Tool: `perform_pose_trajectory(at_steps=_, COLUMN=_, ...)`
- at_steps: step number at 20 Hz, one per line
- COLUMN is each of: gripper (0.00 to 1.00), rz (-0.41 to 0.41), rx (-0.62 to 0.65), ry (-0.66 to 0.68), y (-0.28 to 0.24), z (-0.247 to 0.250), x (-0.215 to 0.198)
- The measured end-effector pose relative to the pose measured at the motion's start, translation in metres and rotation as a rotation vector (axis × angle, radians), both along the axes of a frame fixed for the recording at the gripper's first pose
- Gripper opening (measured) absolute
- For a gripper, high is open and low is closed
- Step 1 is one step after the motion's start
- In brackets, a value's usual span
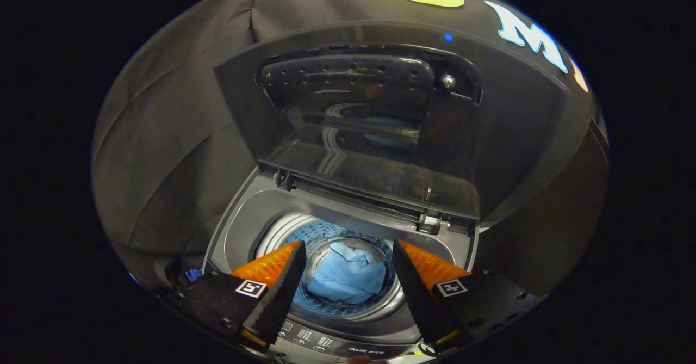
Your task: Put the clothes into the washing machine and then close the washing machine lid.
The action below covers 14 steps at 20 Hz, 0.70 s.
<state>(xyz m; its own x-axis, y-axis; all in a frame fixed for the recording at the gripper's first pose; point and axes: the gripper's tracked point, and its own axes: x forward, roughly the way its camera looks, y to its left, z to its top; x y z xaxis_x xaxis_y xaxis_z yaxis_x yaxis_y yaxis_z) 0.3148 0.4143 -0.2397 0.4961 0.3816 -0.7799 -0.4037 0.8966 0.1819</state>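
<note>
gripper view | aimed steeply down from close above the washing machine | drum seen between the spread fingers | raised lid faced beyond them

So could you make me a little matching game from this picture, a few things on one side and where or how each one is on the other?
Things:
1. blue cloth
2. lid
3. hand-held gripper
4. control panel

States:
A. folded up and standing open behind the tub
B. open, fingers apart above the drum
C. lying down in the drum
D. along the machine's near edge, below the fingers

Pairs: 1-C, 2-A, 3-B, 4-D
</note>
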Motion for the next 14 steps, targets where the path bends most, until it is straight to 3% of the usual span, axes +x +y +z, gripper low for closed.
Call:
perform_pose_trajectory(at_steps=5, gripper=0.97, rz=-0.009, rx=0.017, ry=-0.016, y=-0.004, z=0.020, x=-0.001)
perform_pose_trajectory(at_steps=14, gripper=0.97, rz=-0.051, rx=0.101, ry=-0.130, y=-0.007, z=0.114, x=0.027)
